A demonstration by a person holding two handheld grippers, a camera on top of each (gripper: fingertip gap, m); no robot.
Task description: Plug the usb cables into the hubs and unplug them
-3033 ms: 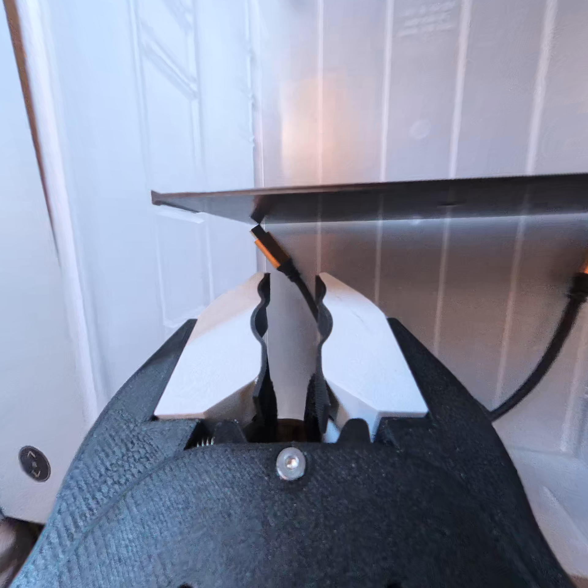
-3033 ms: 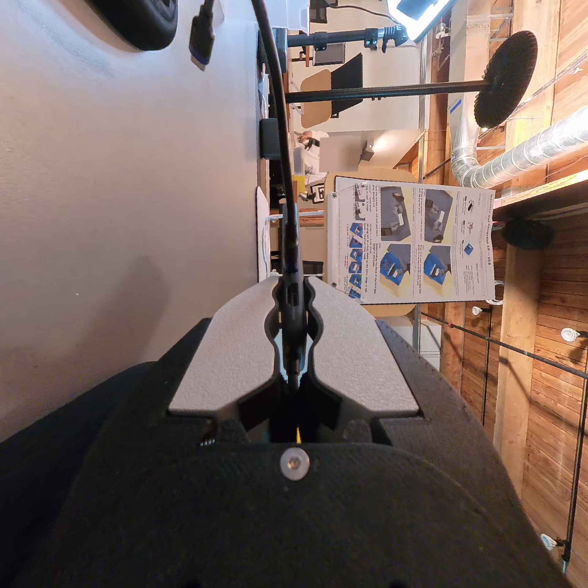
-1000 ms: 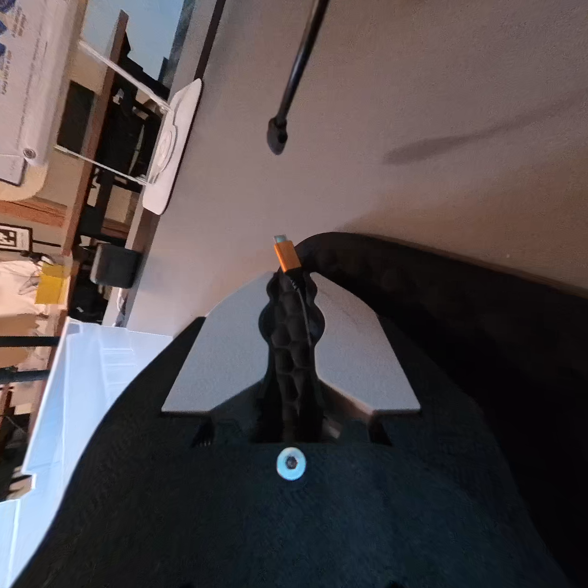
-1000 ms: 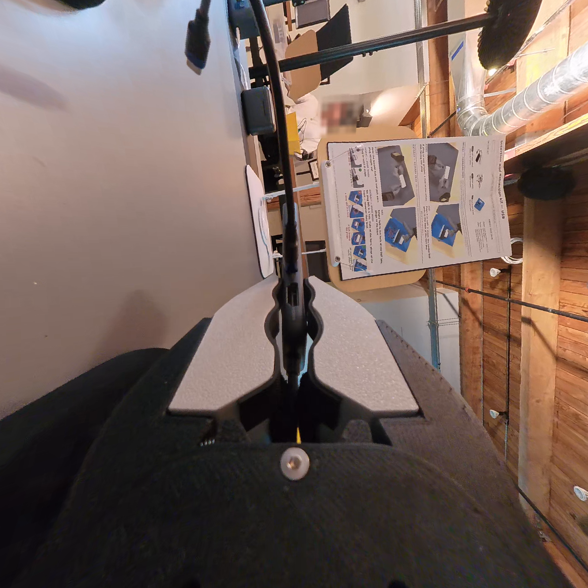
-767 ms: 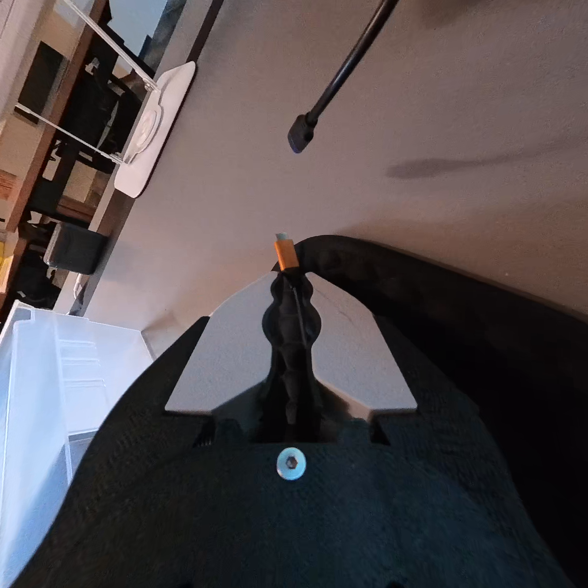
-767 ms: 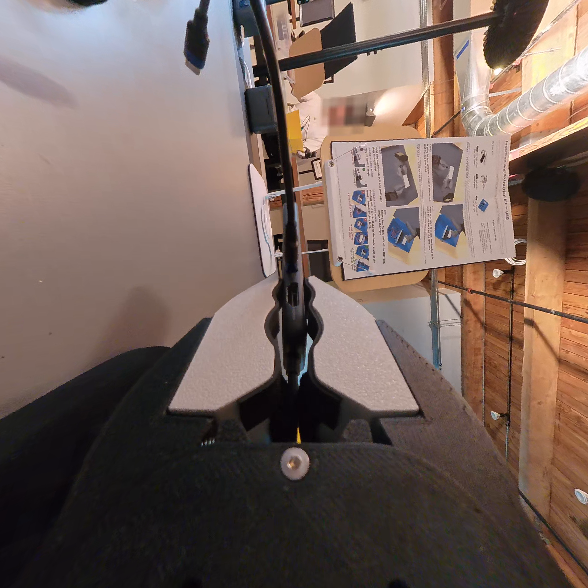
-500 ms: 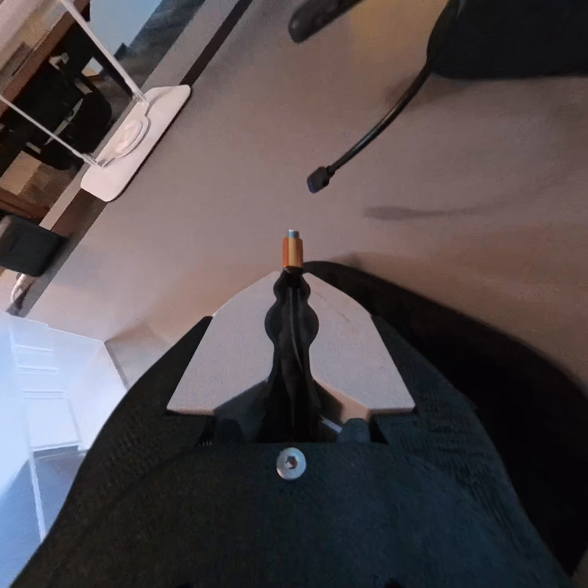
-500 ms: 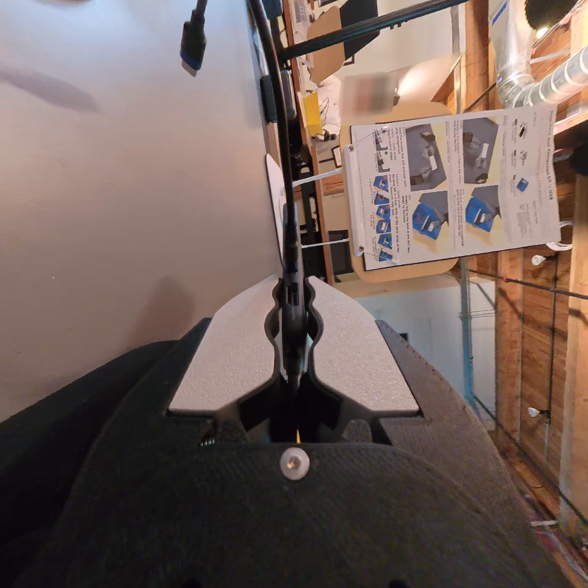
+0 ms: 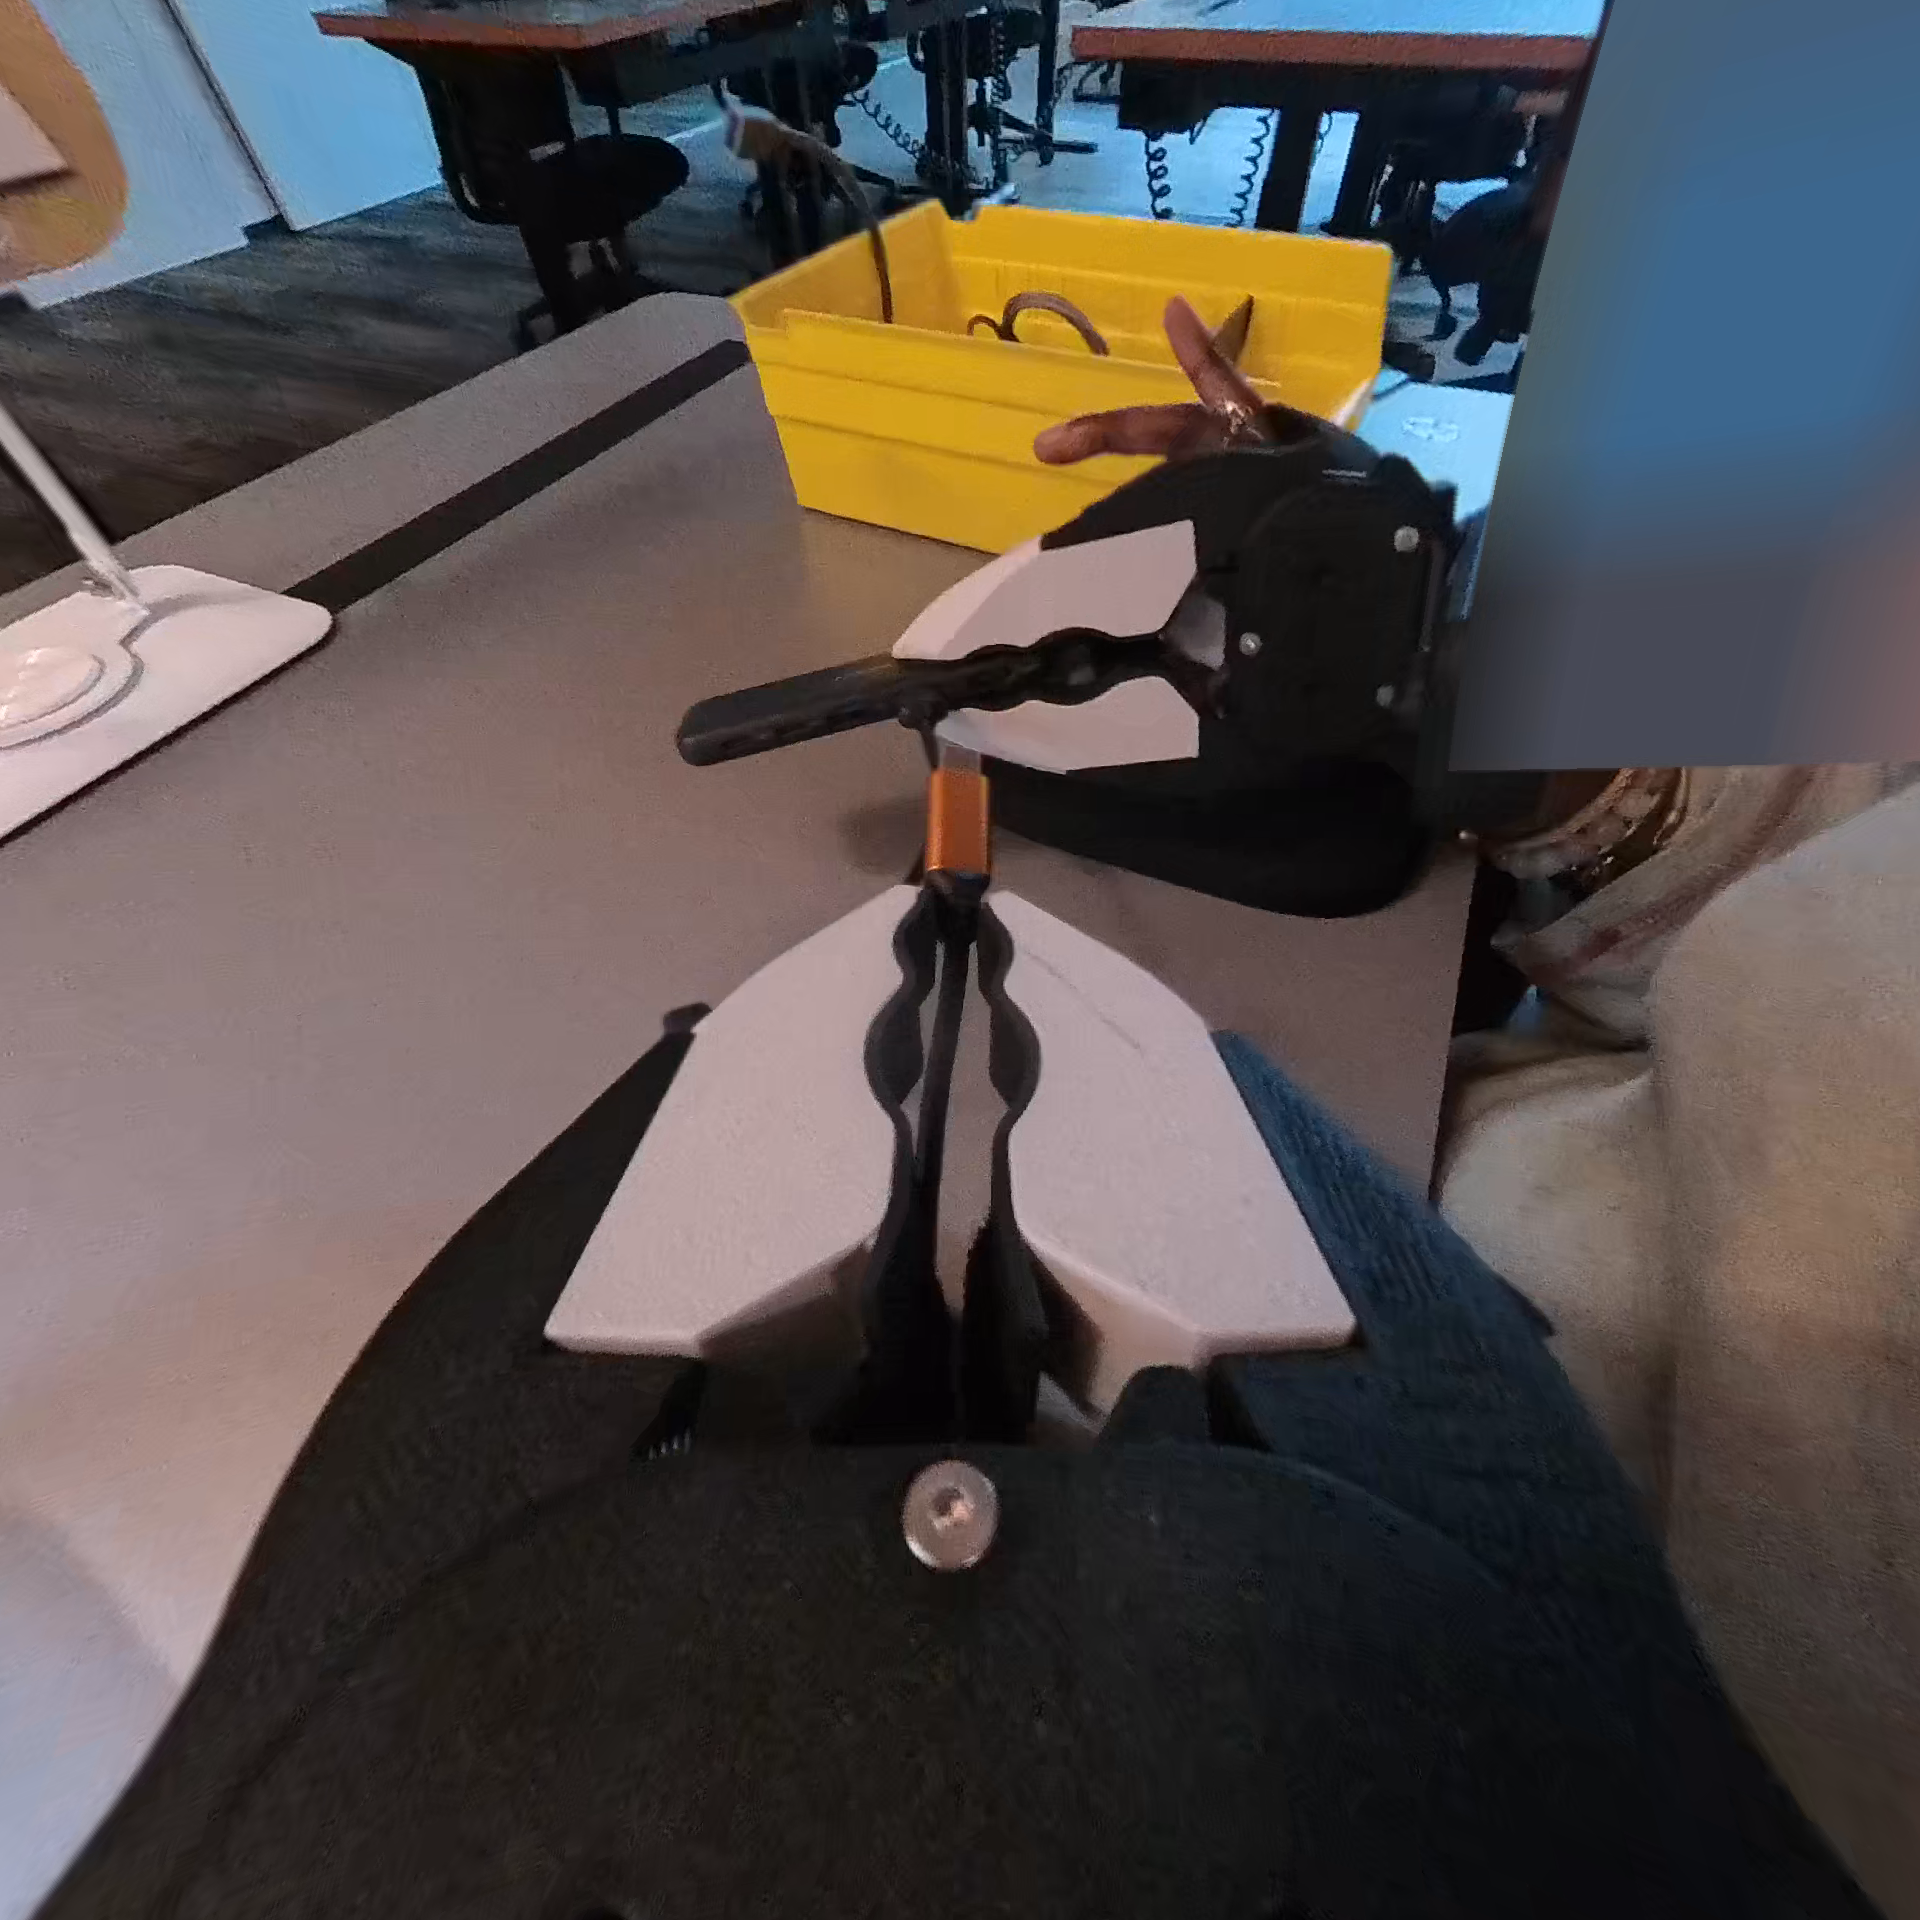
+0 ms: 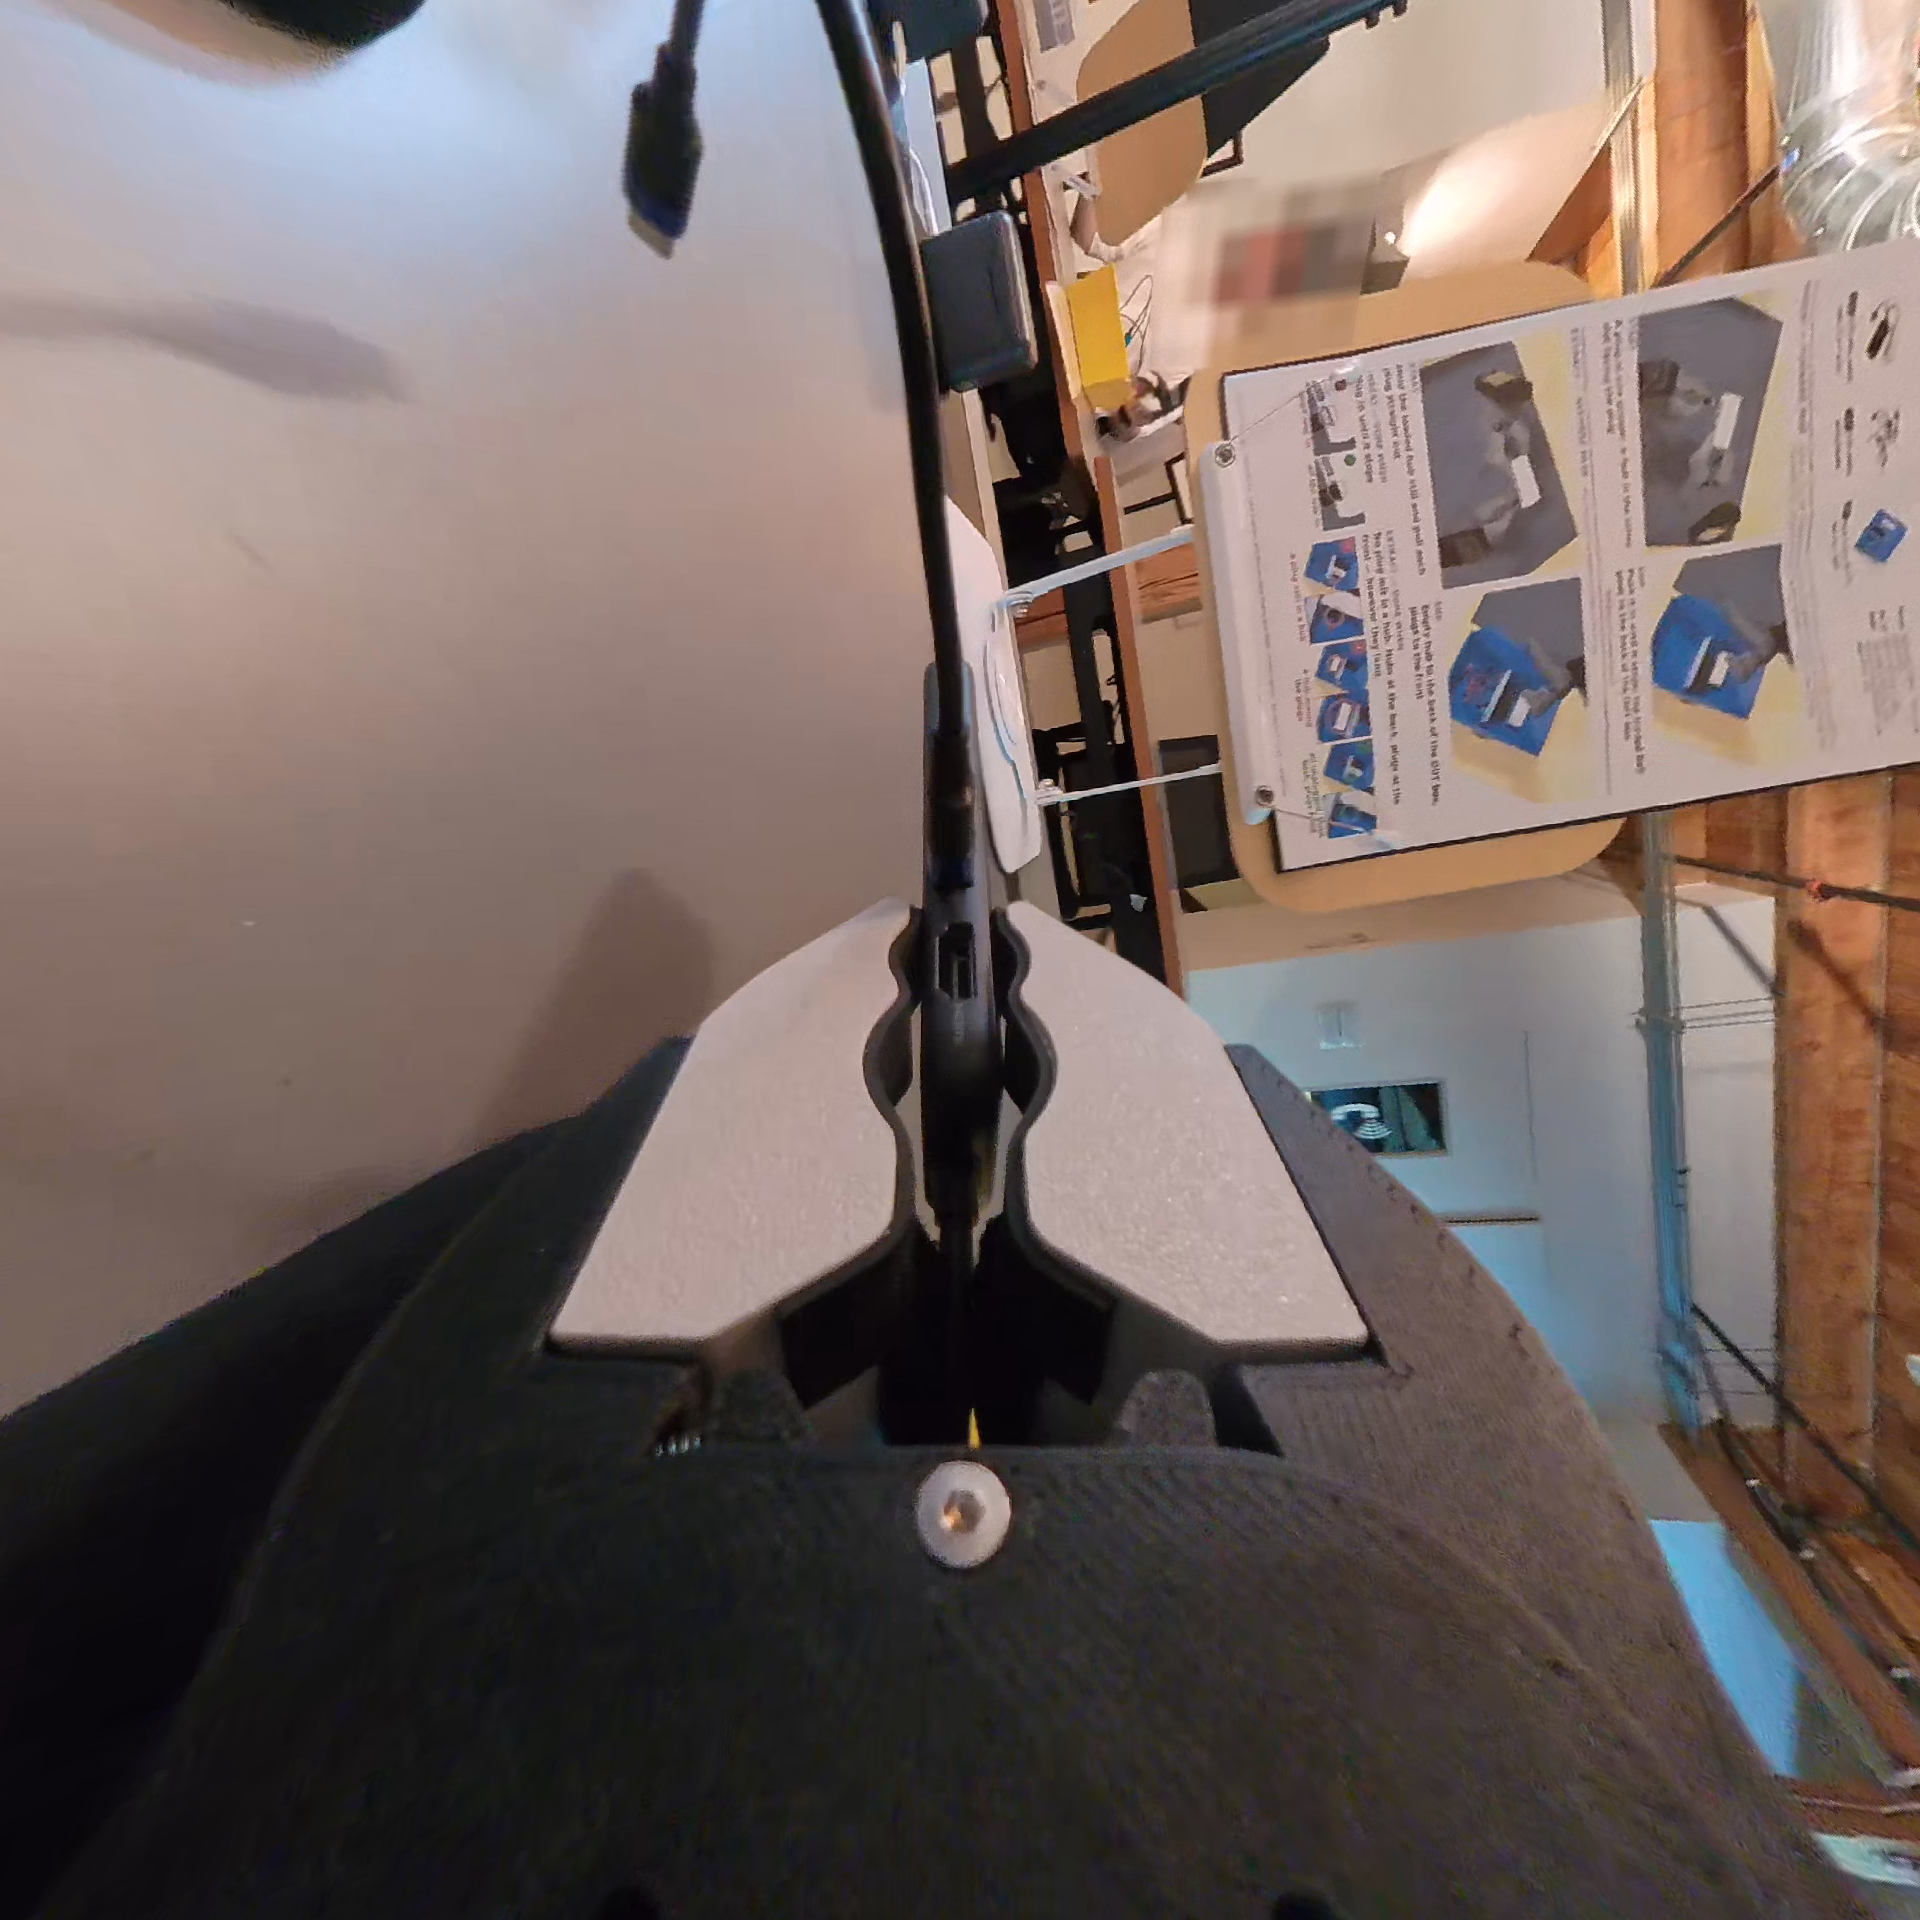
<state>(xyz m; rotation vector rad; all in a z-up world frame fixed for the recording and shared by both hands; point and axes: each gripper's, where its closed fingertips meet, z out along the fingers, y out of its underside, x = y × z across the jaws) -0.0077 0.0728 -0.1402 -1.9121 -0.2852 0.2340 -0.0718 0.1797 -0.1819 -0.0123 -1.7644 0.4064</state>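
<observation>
My left gripper (image 9: 954,914) is shut on a thin black cable just behind its orange USB plug (image 9: 956,821). The plug sticks out forward, and its metal tip reaches the near side of a black hub (image 9: 790,707). I cannot tell whether the tip is in a port. My right gripper (image 9: 920,675) holds that hub level above the grey table (image 9: 416,831). In the right wrist view the right gripper (image 10: 956,925) is shut on the hub (image 10: 954,997). The hub's own black cable (image 10: 914,364) arcs away, and its plug (image 10: 665,177) hangs free.
A yellow bin (image 9: 1039,416) with cables stands at the far table edge. A white stand base (image 9: 156,655) sits at the left and carries an instruction poster (image 10: 1558,582). A person's fingers (image 9: 1132,426) and light clothing (image 9: 1714,1247) are at the right. The grippers' ends are close to 15 cm from one another.
The left gripper has swung round with the orange plug. It now faces the right gripper and has brought the plug tip up to the hub. The right gripper has tilted slightly, still holding the hub.
</observation>
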